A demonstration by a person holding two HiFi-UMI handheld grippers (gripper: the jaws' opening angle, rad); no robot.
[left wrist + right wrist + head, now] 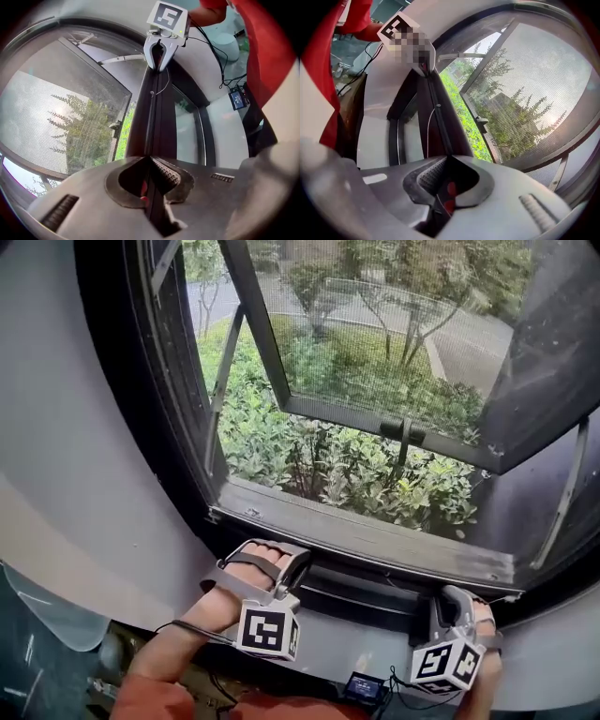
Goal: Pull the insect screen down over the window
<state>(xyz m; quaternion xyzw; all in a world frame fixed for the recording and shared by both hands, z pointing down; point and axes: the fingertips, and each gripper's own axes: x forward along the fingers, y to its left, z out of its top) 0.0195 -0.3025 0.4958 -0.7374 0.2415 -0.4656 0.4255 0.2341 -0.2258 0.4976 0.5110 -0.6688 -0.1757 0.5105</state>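
Observation:
The insect screen's dark pull bar (370, 594) lies level just below the window sill (375, 538). My left gripper (292, 579) is shut on the bar's left part, and the ribbed pads (165, 172) pinch the bar (152, 117). My right gripper (441, 607) is shut on the bar's right part, its pads (431, 176) pressing the same bar (440, 126). Each gripper shows at the far end of the bar in the other's view: the right gripper (159, 49) and the left gripper (423, 58). A fine mesh (61, 117) shows over the outdoor view.
The outer window sash (394, 423) stands swung outward on stay arms (220, 390), with a dark handle (403, 432) on its lower rail. Green shrubs (328, 460) grow outside. A thin cord (162, 86) hangs beside the bar. Grey wall (84, 474) curves round the opening.

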